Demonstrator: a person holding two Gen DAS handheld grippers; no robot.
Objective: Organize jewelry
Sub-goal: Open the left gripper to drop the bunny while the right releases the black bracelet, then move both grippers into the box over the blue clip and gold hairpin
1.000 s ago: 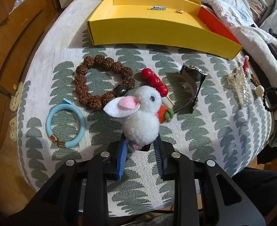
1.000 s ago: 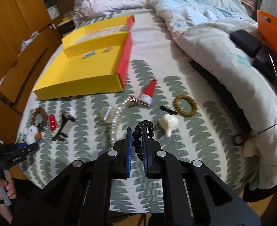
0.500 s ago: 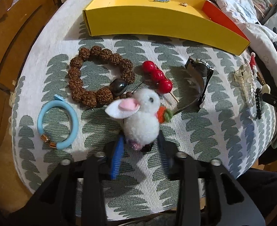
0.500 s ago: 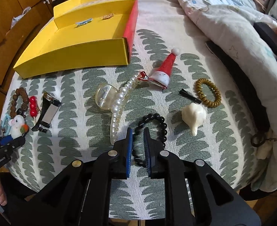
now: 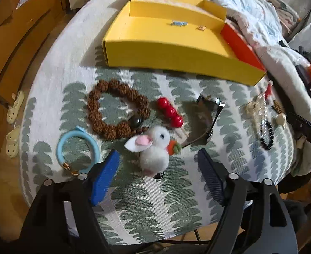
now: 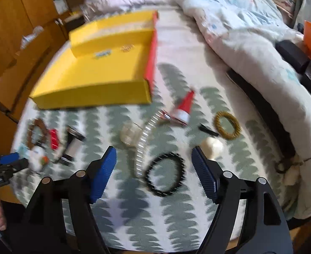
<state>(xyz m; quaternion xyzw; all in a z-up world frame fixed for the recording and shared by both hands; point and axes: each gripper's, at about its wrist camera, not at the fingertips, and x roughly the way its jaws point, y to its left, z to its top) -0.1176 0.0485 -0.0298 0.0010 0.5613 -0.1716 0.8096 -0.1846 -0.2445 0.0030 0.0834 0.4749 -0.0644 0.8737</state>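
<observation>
as both tongs open, bunny clip (image 5: 154, 151) & black bracelet (image 6: 165, 174) released

Fluffy pompom bunny clip (image 5: 154, 151), rough knobbly brown seed bracelet (image 5: 117, 111), glossy red bead clip (image 5: 169, 111) – all on woven matt tablecloth (image 5: 134, 201), yellow cardboard box (image 5: 176, 48) behind.

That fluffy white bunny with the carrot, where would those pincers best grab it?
Probably around the round pompom body of the bunny, coming down from above with one jaw on each flank. It lies on the cloth between the left gripper's opening jaws, untouched; its ear and carrot look too floppy to pinch.
</observation>
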